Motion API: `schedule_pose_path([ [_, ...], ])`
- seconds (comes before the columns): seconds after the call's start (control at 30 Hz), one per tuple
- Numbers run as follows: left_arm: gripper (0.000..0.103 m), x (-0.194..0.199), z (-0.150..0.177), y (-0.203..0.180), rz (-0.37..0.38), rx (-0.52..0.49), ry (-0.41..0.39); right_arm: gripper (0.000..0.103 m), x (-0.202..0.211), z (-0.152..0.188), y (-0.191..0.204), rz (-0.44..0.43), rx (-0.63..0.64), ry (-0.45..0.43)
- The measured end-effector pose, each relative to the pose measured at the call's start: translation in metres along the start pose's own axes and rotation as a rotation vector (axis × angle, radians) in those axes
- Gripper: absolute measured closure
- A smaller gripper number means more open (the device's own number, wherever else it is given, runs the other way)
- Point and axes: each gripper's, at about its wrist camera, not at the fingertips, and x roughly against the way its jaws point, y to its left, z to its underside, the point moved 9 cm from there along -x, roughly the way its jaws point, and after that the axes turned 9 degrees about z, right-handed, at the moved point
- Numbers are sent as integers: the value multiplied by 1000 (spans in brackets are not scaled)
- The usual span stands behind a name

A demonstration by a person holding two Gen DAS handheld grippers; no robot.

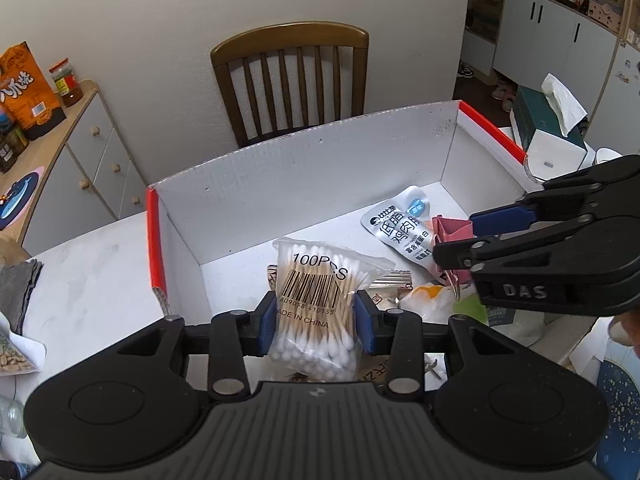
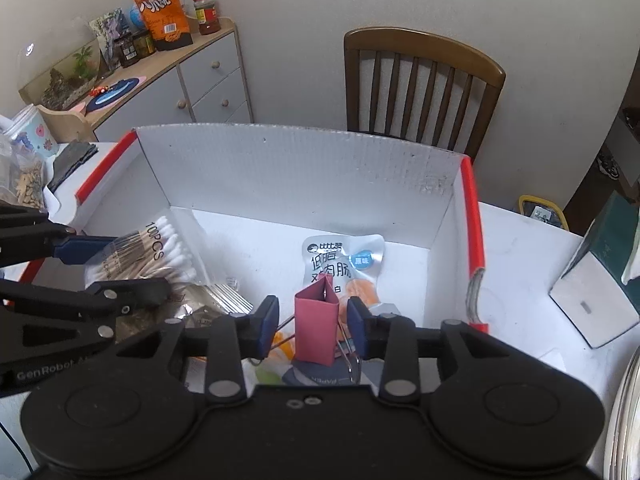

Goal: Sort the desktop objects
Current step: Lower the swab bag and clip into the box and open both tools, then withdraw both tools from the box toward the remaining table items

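Both grippers are over the white box (image 1: 304, 184) with red-edged side walls, and it's crowded in there: a silver snack pouch (image 2: 344, 258) lies flat toward the far right of the box floor, foil packets and an orange-and-white wrapper (image 1: 424, 300) pile up along the near wall. The left gripper (image 1: 316, 322) has its fingers clamped on the bag of cotton swabs (image 1: 316, 304) (barcode facing up) above the near-left part of the box. The right gripper (image 2: 312, 326) sits just beside it; its fingers stand a little apart around the pink binder clip (image 2: 318, 326), and whether they pinch it I cannot tell. Open floor remains along the far wall. Outside, a tissue box (image 1: 548, 128) stands near the bench's right edge, a grey cloth (image 1: 18, 292) at its left.
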Motion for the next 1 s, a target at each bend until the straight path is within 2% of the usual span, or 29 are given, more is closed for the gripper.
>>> schedule_pose_path([
  [0.1, 50, 4, 2, 3, -8, 12, -13, 61, 6, 0, -2, 2, 14, -10],
  [0.23, 49, 10, 3, 4, -8, 28, -28, 51, 13, 0, -4, 3, 24, -28],
  [0.43, 49, 21, 2, 3, -7, 36, -50, 40, 24, -2, -7, 3, 25, -51],
  [0.5, 49, 24, 2, 2, -4, 37, -54, 40, 28, -3, -8, -1, 26, -60],
  [0.6, 36, 31, 2, 1, -14, 36, -66, 38, 35, -4, -8, -5, 27, -70],
  [1.0, 36, 54, 3, -2, -16, 49, -96, 25, 67, -2, -2, -51, 49, -118],
])
